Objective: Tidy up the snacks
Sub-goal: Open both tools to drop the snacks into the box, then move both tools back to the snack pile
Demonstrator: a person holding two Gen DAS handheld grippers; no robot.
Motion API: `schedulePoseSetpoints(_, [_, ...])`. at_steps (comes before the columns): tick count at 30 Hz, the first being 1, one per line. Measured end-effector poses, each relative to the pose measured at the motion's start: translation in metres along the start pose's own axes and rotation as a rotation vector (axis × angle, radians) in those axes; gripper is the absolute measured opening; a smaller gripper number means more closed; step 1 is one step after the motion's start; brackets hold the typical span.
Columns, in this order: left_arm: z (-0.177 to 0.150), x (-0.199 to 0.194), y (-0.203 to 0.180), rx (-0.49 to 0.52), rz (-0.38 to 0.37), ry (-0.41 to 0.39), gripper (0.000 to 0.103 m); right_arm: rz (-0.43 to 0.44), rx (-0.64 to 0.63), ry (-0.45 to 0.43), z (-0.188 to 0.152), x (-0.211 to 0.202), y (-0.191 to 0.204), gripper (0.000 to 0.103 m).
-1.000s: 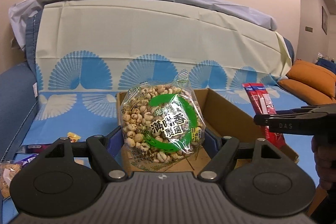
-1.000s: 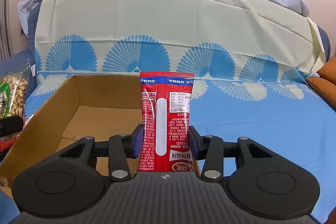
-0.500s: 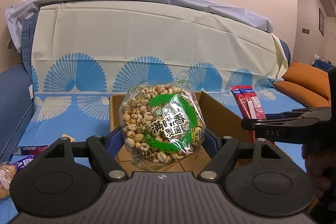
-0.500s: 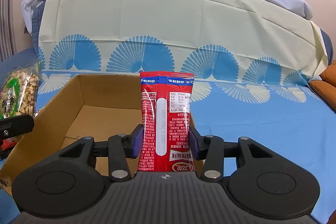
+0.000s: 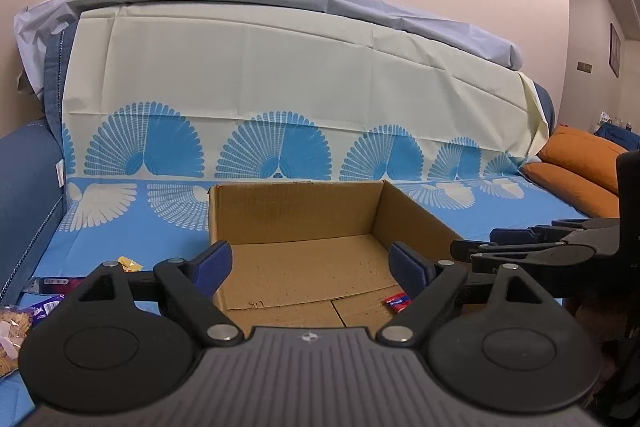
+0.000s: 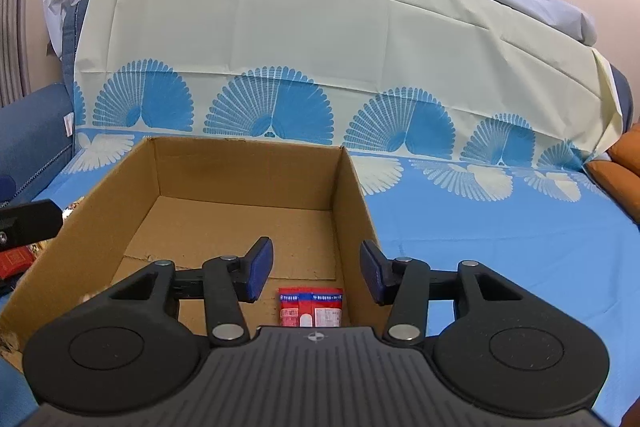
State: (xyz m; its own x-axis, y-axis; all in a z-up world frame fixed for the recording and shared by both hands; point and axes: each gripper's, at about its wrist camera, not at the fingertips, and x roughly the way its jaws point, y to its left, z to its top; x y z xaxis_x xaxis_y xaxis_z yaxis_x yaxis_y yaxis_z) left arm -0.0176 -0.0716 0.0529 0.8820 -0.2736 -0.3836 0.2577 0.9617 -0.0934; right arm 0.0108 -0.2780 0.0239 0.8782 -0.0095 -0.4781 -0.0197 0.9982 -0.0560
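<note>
An open cardboard box (image 5: 296, 211) stands on the blue patterned sofa cover. My left gripper (image 5: 310, 261) hovers over the box's near edge, its jaws opening with nothing between them. The green puffed-snack bag is out of sight. My right gripper (image 6: 316, 269) hangs over the box (image 6: 240, 167) near its right wall, jaws also opening and empty. Below it, the red snack packet (image 6: 311, 311) lies flat on the box floor. A corner of that red packet (image 5: 396, 301) shows in the left wrist view, where the right gripper's fingers (image 5: 520, 247) reach in from the right.
Loose snacks lie left of the box: a yellow candy (image 5: 128, 264), a purple packet (image 5: 44, 307), a cracker bag (image 5: 8, 339) and a red pack (image 6: 14, 261). Orange cushions (image 5: 576, 163) sit at the far right. The sofa back rises behind the box.
Both grippers let go: the puffed-snack bag left the left jaws and dropped from sight. The red packet fell from the right jaws onto the box floor. Both jaws stand wider.
</note>
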Motion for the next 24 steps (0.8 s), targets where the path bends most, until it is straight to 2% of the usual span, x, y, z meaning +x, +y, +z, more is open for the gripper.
schedulePoseSetpoints(10, [0.001, -0.004, 0.006, -0.01, 0.0, -0.008, 0.087, -0.026, -0.014, -0.013, -0.001, -0.001, 0.01, 0.05])
schedulePoseSetpoints(12, [0.0, -0.006, 0.008, -0.016, 0.004, -0.018, 0.08, -0.029, -0.005, -0.019, 0.0, -0.001, 0.011, 0.05])
schedulePoseSetpoints(13, [0.0, -0.007, 0.009, -0.016, 0.011, -0.024, 0.074, -0.029, 0.001, -0.024, 0.0, -0.001, 0.012, 0.05])
schedulePoseSetpoints(15, [-0.001, -0.009, 0.015, -0.025, 0.012, -0.036, 0.058, -0.032, 0.01, -0.032, 0.001, -0.002, 0.014, 0.05])
schedulePoseSetpoints(17, [0.0, -0.011, 0.024, -0.045, -0.015, -0.032, 0.032, -0.037, 0.015, -0.041, 0.003, -0.003, 0.018, 0.05])
schedulePoseSetpoints(20, [0.003, -0.013, 0.037, -0.069, -0.042, 0.008, 0.008, -0.028, 0.034, -0.058, 0.006, -0.005, 0.022, 0.049])
schedulePoseSetpoints(22, [0.01, -0.015, 0.05, -0.104, -0.089, 0.041, 0.008, -0.015, 0.047, -0.07, 0.009, -0.007, 0.026, 0.046])
schedulePoseSetpoints(24, [0.021, -0.019, 0.062, -0.108, -0.098, 0.05, 0.007, -0.001, 0.06, -0.079, 0.011, -0.008, 0.031, 0.04])
